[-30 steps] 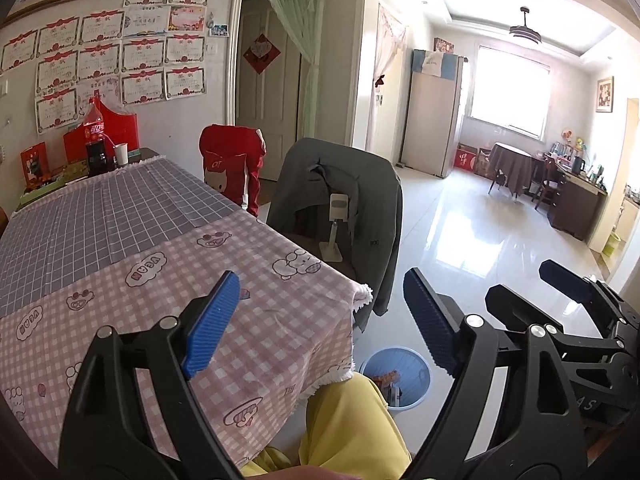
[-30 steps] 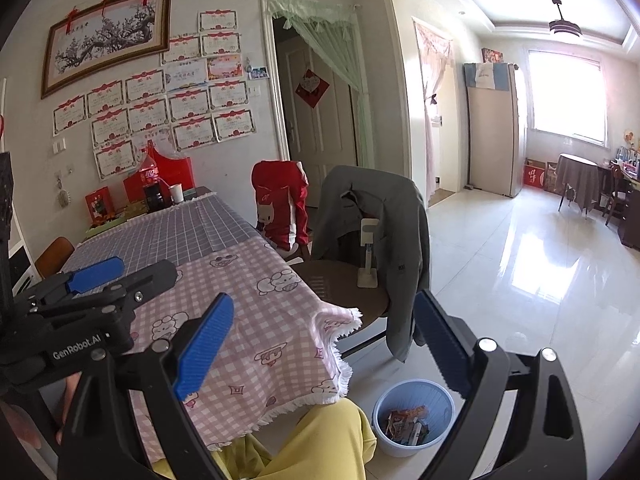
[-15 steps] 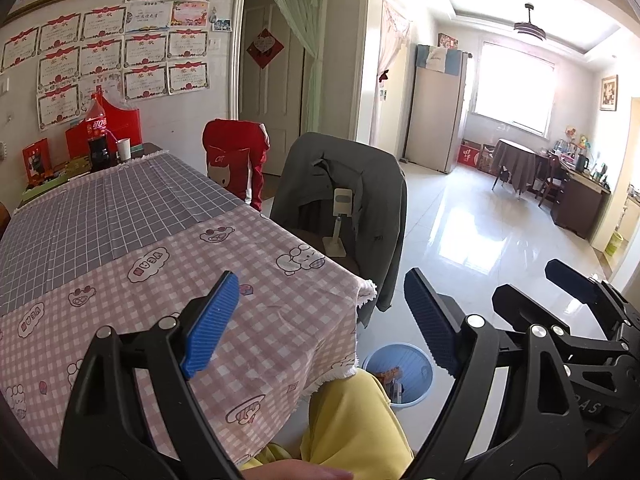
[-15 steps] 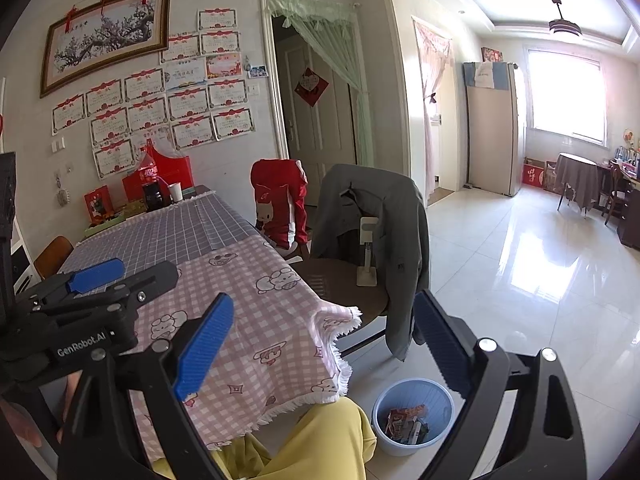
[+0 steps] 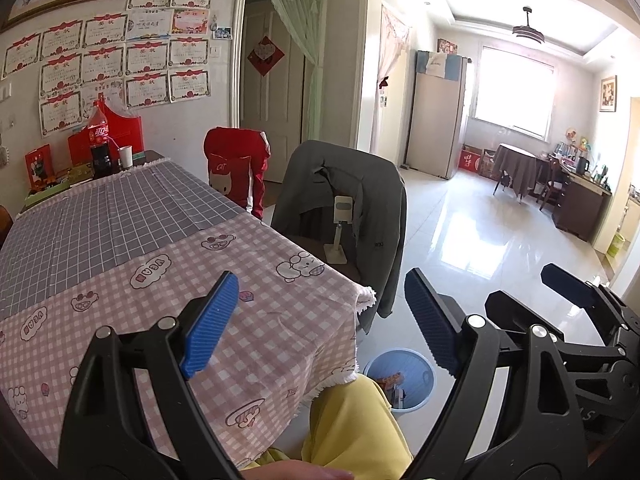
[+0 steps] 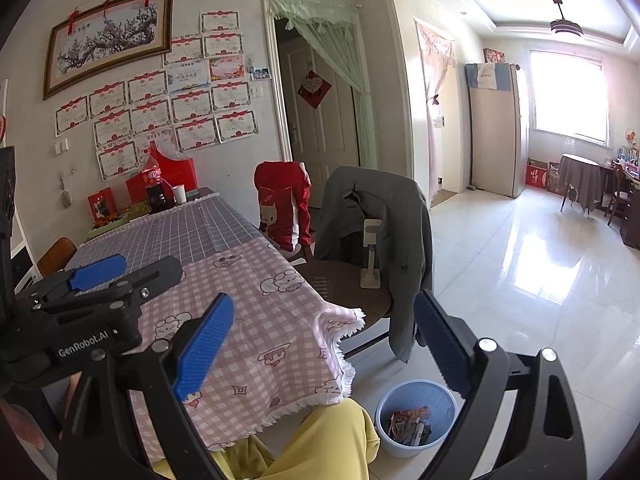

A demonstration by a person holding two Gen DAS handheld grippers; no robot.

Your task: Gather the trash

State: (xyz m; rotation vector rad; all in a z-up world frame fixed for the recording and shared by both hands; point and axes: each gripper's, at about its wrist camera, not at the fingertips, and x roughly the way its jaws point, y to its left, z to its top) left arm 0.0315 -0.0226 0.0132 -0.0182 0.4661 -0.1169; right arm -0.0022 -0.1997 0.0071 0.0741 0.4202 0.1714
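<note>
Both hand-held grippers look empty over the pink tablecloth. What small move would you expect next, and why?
Probably none beyond lowering them to rest. The left hand-held gripper and right hand-held gripper are open and empty, the pink checked tablecloth shows no loose trash, and wrappers already lie in the blue bin on the floor. Collection looks finished, though part of the table is hidden.

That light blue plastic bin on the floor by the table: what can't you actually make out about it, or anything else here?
- Light blue plastic bin: right wrist view shows wrappers inside, too small to identify.
- Same bin, left wrist view: partly hidden by the yellow-trousered knee and the open left gripper.
- Pink checked tablecloth: near edge covered by gripper arms.
- Wall certificates: text too small.
</note>
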